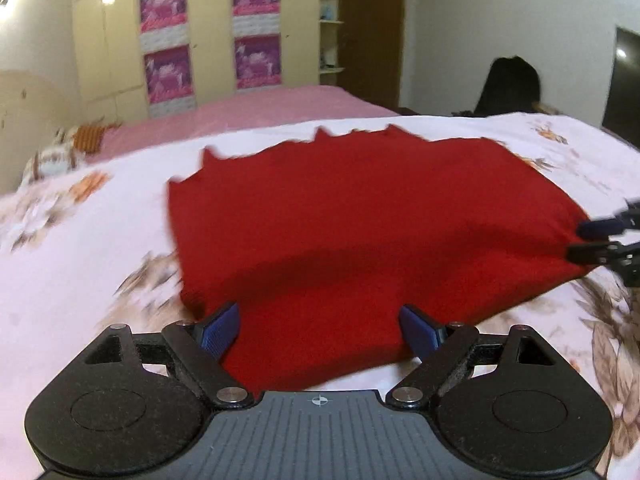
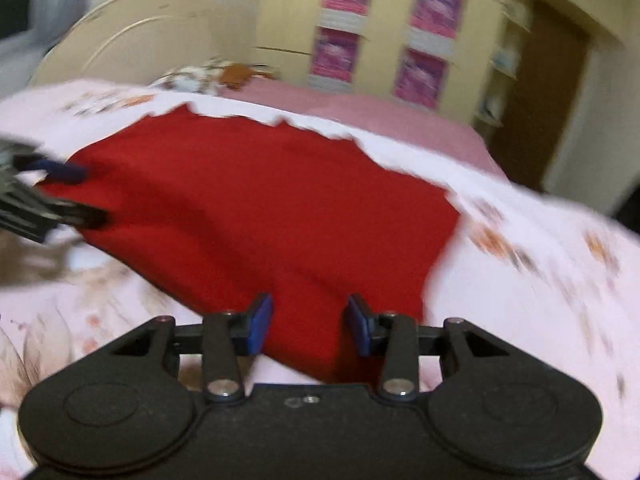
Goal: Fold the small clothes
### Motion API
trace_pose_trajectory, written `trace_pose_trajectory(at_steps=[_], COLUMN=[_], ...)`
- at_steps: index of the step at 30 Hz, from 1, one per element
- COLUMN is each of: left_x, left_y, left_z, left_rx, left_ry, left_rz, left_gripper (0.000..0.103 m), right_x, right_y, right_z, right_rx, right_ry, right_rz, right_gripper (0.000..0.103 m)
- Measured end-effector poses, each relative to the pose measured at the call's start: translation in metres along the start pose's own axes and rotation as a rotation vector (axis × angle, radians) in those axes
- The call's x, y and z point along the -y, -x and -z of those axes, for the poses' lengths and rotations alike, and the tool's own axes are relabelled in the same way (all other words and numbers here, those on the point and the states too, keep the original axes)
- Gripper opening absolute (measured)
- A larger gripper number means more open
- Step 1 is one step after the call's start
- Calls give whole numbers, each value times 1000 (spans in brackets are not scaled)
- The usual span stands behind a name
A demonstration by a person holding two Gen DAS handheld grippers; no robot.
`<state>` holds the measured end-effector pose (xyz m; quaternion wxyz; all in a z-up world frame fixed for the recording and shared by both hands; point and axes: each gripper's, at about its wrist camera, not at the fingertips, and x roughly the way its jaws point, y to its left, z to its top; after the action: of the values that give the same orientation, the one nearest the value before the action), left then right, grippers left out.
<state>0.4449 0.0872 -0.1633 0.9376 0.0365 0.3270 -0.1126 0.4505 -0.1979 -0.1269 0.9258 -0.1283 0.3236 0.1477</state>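
Left wrist view: the left tool [image 1: 320,326] is standing wide open, its blue pads straddling the near edge of the red cloth [image 1: 360,216] without pressing it. The cloth is lying spread on the floral bed [image 1: 80,264].

Right wrist view: the right tool [image 2: 310,322] is standing partly open over the cloth's [image 2: 260,200] near corner; whether its pads are gripping the fabric cannot be told.

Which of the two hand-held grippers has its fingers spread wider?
The left hand-held gripper: its blue fingers stand far apart over the red cloth, while the right hand-held gripper has a narrower gap.
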Motion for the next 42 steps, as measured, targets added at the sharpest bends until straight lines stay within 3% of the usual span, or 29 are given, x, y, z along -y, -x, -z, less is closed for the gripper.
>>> trace_pose_trajectory(at_steps=[4, 8, 13, 14, 15, 16, 17, 18, 22, 25, 28, 29, 30, 31, 32, 35, 37, 39, 41, 42], left_x=[-8, -31, -62, -61, -60, -58, -57, -58, -69, -70, -70, -71, -70, -64, -56, -18, 9, 25, 36, 39], left_y=[9, 19, 1, -2, -4, -7, -9, -10, 6, -2, 4, 10, 19, 29, 39, 33, 16, 1, -17, -20], left_z=[-13, -12, 5, 8, 9, 9, 10, 10, 10, 17, 10, 8, 6, 2, -1, -14, -16, -13, -4, 2], left_rx=[29, 71, -3, -10, -16, -29, -35, -35, 10, -28, -31, -19, -3, 40, 105, 108, 72, 32, -35, -28], left_ry=[46, 200, 365, 372, 368, 357, 351, 352, 349, 299, 280, 278, 262, 236, 203, 133, 85, 86, 87, 83], left_rz=[-11, -20, 32, 41, 36, 28, 29, 41, 44, 34, 47, 18, -50, -112, -109, -20, -13, -16, -36, -49], left_gripper=[86, 86, 86, 77, 54, 41, 20, 9, 8, 8, 9, 26, 63, 78, 83, 83, 83, 83, 83, 87], right_x=[21, 41, 62, 62, 62, 61, 60, 59, 67, 78, 68, 68, 69, 67, 64, 39, 13, -6, -22, -28], right_y=[13, 31, 22, 19, 18, 17, 17, 18, 30, 30, 20, 24, 29, 40, 47, 43, 30, 18, 5, 4], right_z=[-2, 7, 28, 30, 31, 31, 30, 30, 27, 32, 31, 29, 28, 25, 21, 8, 5, 5, 8, 9], right_rx=[10, 24, -34, -35, -32, -31, -28, -27, -22, -50, -76, -66, -47, -5, 25, 25, 7, -23, -61, -50], right_ry=[-148, -284, -419, -427, -425, -415, -400, -388, -359, -361, -287, -289, -293, -280, -260, -192, -119, -74, -57, -49], right_rz=[-45, -43, -138, -161, -162, -155, -146, -144, -140, -139, -124, -123, -109, -70, -65, -98, -98, -65, 25, 56], right_gripper=[41, 41, 38, 38, 33, 28, 14, 9, 7, 7, 8, 14, 25, 25, 25, 22, 22, 24, 25, 25])
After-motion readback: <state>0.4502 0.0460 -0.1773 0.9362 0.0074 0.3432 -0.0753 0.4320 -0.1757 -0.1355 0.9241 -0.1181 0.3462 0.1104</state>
